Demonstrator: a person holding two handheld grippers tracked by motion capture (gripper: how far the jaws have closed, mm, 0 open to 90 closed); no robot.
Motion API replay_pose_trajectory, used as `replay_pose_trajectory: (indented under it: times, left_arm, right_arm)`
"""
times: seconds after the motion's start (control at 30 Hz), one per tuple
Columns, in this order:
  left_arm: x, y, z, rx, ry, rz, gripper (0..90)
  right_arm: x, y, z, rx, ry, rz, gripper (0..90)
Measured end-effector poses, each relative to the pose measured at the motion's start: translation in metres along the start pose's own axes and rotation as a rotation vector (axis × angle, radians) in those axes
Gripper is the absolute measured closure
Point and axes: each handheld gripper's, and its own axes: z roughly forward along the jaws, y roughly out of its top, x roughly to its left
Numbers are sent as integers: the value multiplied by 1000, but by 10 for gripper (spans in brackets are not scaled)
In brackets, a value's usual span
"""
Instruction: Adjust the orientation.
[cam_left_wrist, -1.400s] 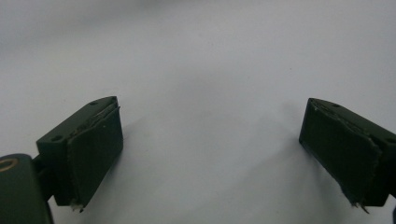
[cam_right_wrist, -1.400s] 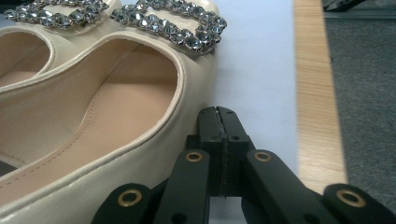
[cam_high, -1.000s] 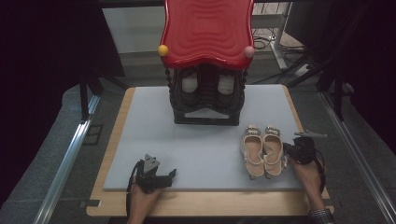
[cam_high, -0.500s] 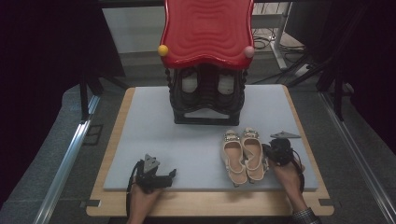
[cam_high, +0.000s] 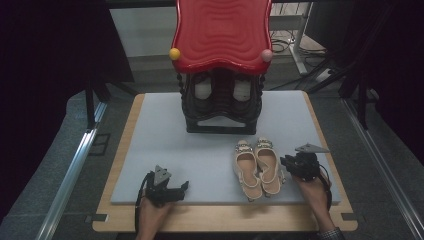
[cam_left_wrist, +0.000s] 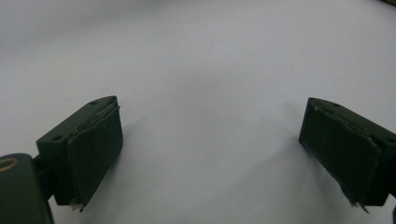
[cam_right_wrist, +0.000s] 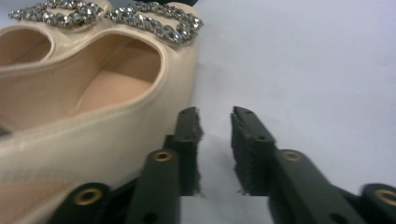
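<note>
A dark room surrounds the counter, a wooden board under a pale grey mat, with a black rack under a red wavy top at upper centre; two pale shoes already sit on its shelf. The beige shoes lie side by side at lower right of centre in the high view, just below the rack. Over the last second I have slid the pair leftward from the right side of the mat, so it now lines up nearly in front of the rack; I judge the push is about done and lifting comes next. Their long axis runs up and down the frame, jewelled toes toward the rack, open heels toward me, the left one tilted slightly. My right tongs sit against the outer flank of the right shoe, jaws parted by a narrow gap and holding nothing; in the right gripper view the left jaw touches the shoe wall. My left tongs rest wide open on bare mat at lower left.
</note>
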Motion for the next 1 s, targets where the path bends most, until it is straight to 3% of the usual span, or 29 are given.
replay_pose_trajectory:
  times: [0.3, 0.57, 0.67, 0.87, 1.0]
  left_arm:
    - [-1, 4, -1, 24, 8, -8, 65]
    - [-8, 16, -6, -10, -18, -4, 188]
    - [-13, 27, -4, -25, -47, -11, 207]
    - [-33, 54, 12, -32, -117, 26, 274]
    - [-47, 72, 23, -45, -165, 44, 346]
  right_arm:
    - [-7, -24, -21, -9, -25, -63, 449]
    - [-13, -39, -35, -30, -29, -68, 266]
    - [-16, -45, -38, -30, -28, -57, 221]
    - [-24, -54, -43, -29, -25, -25, 163]
    - [-26, -59, -43, -47, -20, -44, 140]
